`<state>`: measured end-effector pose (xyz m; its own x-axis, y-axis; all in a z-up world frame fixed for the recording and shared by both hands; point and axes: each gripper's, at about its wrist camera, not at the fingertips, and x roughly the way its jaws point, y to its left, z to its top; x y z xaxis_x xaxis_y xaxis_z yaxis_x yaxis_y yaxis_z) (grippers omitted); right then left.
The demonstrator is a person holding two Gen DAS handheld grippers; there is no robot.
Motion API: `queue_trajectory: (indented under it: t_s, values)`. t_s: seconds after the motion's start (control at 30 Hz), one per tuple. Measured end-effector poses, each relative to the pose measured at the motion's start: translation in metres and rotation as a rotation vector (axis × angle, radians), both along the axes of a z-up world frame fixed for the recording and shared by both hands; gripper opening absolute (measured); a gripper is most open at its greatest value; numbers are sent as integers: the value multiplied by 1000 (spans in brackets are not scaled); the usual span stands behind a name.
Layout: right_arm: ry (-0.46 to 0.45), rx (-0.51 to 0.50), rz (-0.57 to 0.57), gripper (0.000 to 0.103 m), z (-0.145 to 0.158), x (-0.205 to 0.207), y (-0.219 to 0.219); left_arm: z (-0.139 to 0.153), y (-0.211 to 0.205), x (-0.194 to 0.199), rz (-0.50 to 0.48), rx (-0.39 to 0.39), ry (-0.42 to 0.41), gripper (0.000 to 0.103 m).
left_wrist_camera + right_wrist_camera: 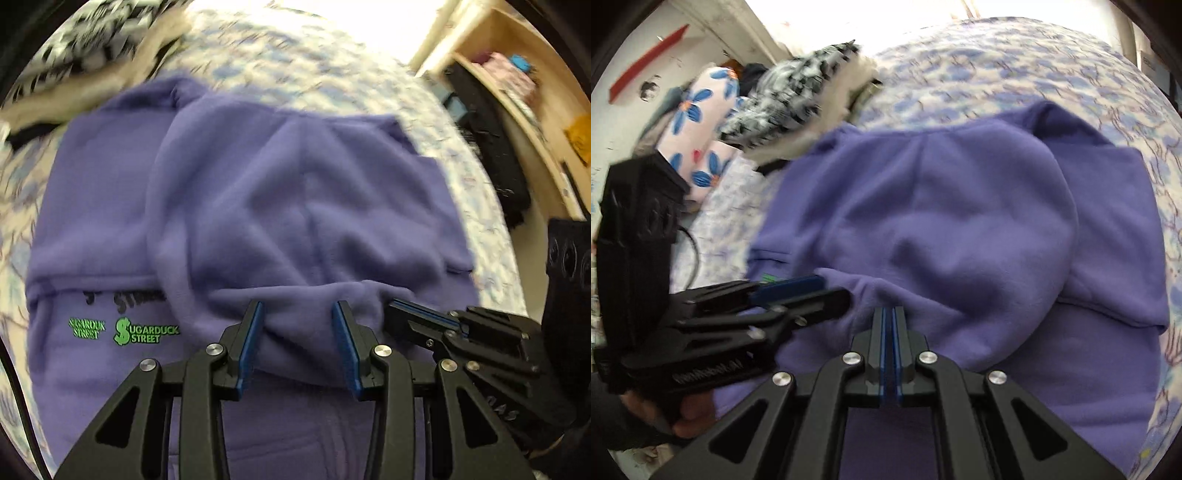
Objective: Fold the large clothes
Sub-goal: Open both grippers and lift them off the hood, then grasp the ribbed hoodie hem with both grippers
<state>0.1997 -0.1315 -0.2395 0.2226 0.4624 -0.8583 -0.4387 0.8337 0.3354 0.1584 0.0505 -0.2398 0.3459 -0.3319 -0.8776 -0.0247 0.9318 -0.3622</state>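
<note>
Hoodie [288, 206], purple fleece, lies part-folded on the flowered bed [997, 66]; left gripper [298, 343] holds a bunched fold between part-open fingers; right gripper [889, 328] is fully closed beside it, seemingly pinching the same edge; better to carry both hands level and together, keeping the fold taut and square.

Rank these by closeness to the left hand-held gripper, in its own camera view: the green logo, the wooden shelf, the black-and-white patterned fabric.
From the left hand-held gripper:
1. Green logo, printed on the purple garment, just to the left.
2. Wooden shelf, far off at upper right.
3. Black-and-white patterned fabric, far off at upper left.
The shelf and the fabric are too close to call.
</note>
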Motion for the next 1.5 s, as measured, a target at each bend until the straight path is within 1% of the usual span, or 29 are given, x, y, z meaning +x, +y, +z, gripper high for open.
queue_trajectory:
  t_s: [0.07,0.1,0.17,0.23,0.3,0.4,0.47,0.57,0.63,0.67,0.7,0.77,0.93,1.03,1.1,1.13,1.23,1.27,1.37,1.5]
  values:
    - [24,-6,-7,2,-16,2,0,-12,-1,1,5,20,35,39]
    - [23,-9,-6,1,-20,2,0,-16,-3,0,3,34,38,39]
    - [27,-8,-11,1,-22,3,0,-20,-9,-3,-13,82,25,39]
    - [32,-5,-14,1,-24,3,-1,-19,-14,-4,-21,109,21,39]
    - [40,-2,-18,1,-23,4,-1,-20,-14,-3,-14,109,26,39]
    - [46,-24,-13,1,-22,5,2,-19,-14,-3,-5,106,38,39]
    - [55,-44,-11,1,-18,6,5,-16,-14,-1,-6,112,47,39]
    - [70,-67,-22,3,-10,8,7,-11,-15,2,9,100,71,40]
    - [78,-83,-26,3,0,10,9,-4,-15,6,10,99,95,40]
    - [78,-89,-25,5,4,9,10,3,-14,7,7,102,101,40]
    - [72,-99,-24,8,12,9,11,10,-12,8,5,107,98,40]
    - [62,-97,-22,11,24,8,10,27,-9,5,10,116,94,44]
    - [48,-87,-9,12,62,0,9,64,6,-10,29,133,85,46]
    - [19,-82,20,16,87,-9,4,87,22,-26,46,150,76,48]
    - [4,-78,40,22,102,-16,0,103,35,-41,67,156,68,53]
    - [-3,-76,50,24,108,-19,-2,111,43,-50,81,161,63,57]
    - [-33,-79,75,27,130,-30,-12,130,65,-78,121,169,54,62]
    - [-37,-78,80,28,134,-33,-16,134,72,-87,136,171,56,64]
    - [-43,-77,94,31,148,-45,-29,142,92,-114,179,172,70,66]
    - [-39,-74,96,32,155,-63,-51,140,114,-146,219,170,115,66]
